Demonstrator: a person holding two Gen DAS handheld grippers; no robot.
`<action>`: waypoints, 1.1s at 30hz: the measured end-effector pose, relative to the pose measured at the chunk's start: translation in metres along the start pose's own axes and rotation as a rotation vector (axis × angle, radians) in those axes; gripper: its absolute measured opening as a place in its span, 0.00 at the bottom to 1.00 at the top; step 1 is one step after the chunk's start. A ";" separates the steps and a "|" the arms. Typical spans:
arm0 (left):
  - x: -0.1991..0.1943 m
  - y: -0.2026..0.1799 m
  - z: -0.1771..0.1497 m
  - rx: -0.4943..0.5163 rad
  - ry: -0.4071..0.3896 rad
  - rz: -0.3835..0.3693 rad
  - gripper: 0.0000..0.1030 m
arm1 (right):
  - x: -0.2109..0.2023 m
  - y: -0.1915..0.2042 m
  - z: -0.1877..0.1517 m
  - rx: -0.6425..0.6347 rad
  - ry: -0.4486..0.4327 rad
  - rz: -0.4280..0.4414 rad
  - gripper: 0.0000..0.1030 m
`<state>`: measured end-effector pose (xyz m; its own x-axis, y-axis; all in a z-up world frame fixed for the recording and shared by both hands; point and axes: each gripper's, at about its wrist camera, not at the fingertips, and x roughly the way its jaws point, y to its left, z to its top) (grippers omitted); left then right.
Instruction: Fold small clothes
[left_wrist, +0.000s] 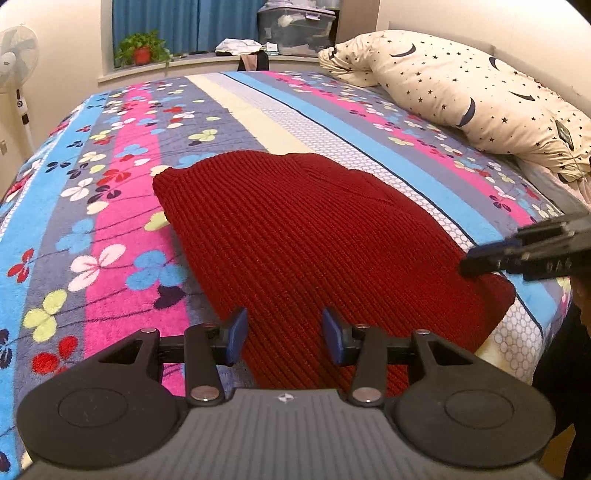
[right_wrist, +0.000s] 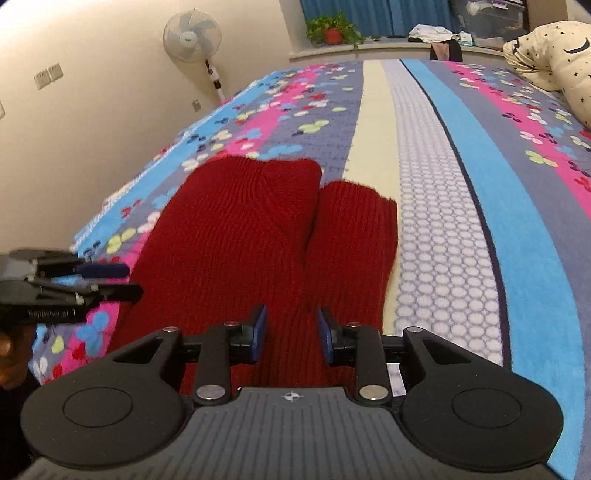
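Left gripper (left_wrist: 283, 334) jaws apart, nothing clamped; right gripper (right_wrist: 291, 334) same. Red sweater (left_wrist: 295, 236) flat on bedspread (left_wrist: 110, 229), partly folded. Next: pinch near hem corners evenly, fold away, keep edges aligned.

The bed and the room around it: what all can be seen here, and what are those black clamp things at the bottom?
Knit garment: one, dark red, lying flat on the blanket, partly folded.
Blanket: one, striped pink, blue, grey and cream with flowers, covering the bed.
Pillow: one, cream with dark stars and moons, far right of the bed.
Standing fan: one, white, by the wall.
Potted plant: one, green in a red pot, on the window ledge.
Storage box: one, clear grey, on the ledge.
Curtain: blue, behind the ledge.
Left gripper: black with blue pads, open, above the garment's near edge.
Right gripper: same make, open, above the garment.
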<state>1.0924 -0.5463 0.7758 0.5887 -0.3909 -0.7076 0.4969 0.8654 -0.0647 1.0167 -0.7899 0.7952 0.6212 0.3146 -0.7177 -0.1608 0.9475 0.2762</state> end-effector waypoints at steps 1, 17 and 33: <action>0.000 0.000 0.000 0.000 0.000 0.000 0.47 | 0.003 0.000 -0.002 -0.011 0.021 -0.015 0.30; -0.001 0.000 -0.002 0.009 0.002 0.001 0.47 | 0.019 0.000 -0.014 -0.041 0.101 -0.070 0.33; -0.006 0.000 -0.001 -0.003 -0.007 -0.018 0.47 | 0.022 0.001 -0.015 -0.048 0.107 -0.073 0.33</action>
<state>1.0877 -0.5436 0.7792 0.5845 -0.4084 -0.7011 0.5055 0.8592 -0.0790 1.0187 -0.7812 0.7705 0.5477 0.2462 -0.7996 -0.1558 0.9690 0.1917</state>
